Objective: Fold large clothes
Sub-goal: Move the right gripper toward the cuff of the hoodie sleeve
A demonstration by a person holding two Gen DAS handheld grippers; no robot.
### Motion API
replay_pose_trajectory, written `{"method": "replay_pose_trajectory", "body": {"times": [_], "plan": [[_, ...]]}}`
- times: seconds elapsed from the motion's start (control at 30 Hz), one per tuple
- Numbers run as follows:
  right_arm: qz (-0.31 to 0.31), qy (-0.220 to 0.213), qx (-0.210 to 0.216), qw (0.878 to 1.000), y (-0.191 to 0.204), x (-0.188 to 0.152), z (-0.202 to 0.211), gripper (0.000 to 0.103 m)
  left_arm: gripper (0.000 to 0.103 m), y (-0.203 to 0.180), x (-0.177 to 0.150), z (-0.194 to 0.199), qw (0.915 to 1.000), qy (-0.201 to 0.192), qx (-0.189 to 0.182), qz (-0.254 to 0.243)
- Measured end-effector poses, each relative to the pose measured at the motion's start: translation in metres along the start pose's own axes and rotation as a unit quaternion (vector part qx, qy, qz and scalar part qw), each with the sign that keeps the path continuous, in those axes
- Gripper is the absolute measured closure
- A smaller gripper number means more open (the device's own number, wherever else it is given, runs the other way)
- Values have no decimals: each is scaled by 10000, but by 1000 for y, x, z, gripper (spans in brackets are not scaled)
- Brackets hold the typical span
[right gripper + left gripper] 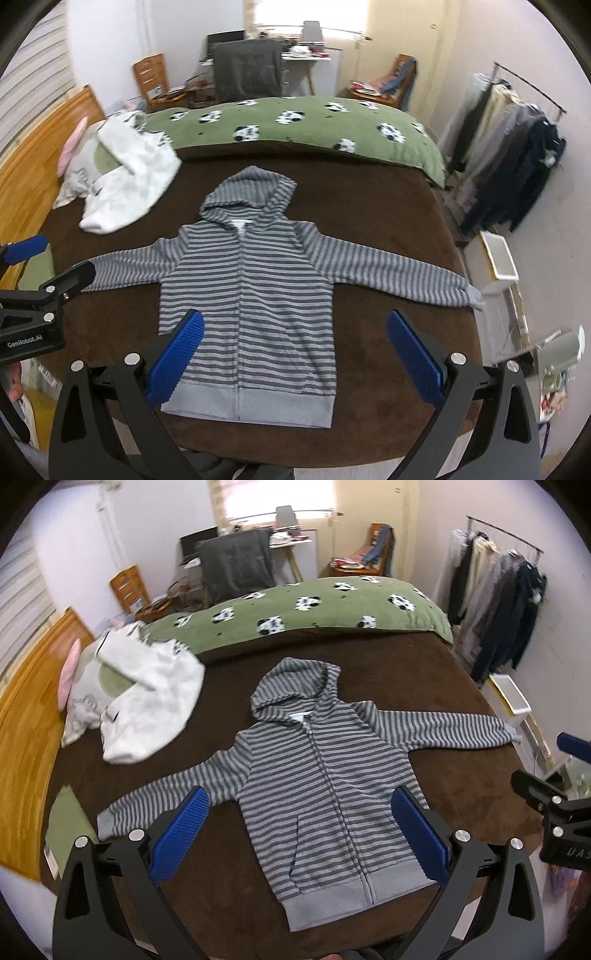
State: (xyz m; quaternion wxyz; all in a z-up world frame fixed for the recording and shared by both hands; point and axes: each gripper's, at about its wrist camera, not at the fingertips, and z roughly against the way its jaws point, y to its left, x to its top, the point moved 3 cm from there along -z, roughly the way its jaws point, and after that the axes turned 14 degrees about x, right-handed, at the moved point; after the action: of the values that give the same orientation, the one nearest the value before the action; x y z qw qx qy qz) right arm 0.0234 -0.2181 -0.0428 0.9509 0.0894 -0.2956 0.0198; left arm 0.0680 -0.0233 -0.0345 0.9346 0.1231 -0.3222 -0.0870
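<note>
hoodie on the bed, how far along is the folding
Done: the hoodie lies flat on the brown bed, zipped, front up, sleeves and hood spread. In hand: nothing; the left tool and right tool hover open above it. Left: all folds, sleeves first probably, then the body.

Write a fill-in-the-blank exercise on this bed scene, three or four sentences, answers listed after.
1. The hoodie lies flat with both sleeves spread, patterned in grey ____.
2. The green blanket at the bed's far side is printed with ____.
3. Both the left tongs and the right tongs stand ____, gripping nothing.
4. The white garment lies crumpled beside the hoodie's ____ sleeve.

Answers: stripes; pandas; open; left
</note>
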Motion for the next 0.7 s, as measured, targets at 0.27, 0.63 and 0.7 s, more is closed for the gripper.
{"method": "replay_pose_trajectory", "body": {"times": [0.27,0.63,0.7], "plan": [[-556,-147,-300,9979,-28,-17,13,6,6,-31,17,0,9979,-342,-192,-521],[-995,-425,-1001,9891,-75,-25,17,6,6,-68,32,-28,9926,-261,-676,-978],[-1133,-469,-1065,9867,-94,-25,15,6,6,-79,34,-34,9913,-298,-713,-1063]]}}
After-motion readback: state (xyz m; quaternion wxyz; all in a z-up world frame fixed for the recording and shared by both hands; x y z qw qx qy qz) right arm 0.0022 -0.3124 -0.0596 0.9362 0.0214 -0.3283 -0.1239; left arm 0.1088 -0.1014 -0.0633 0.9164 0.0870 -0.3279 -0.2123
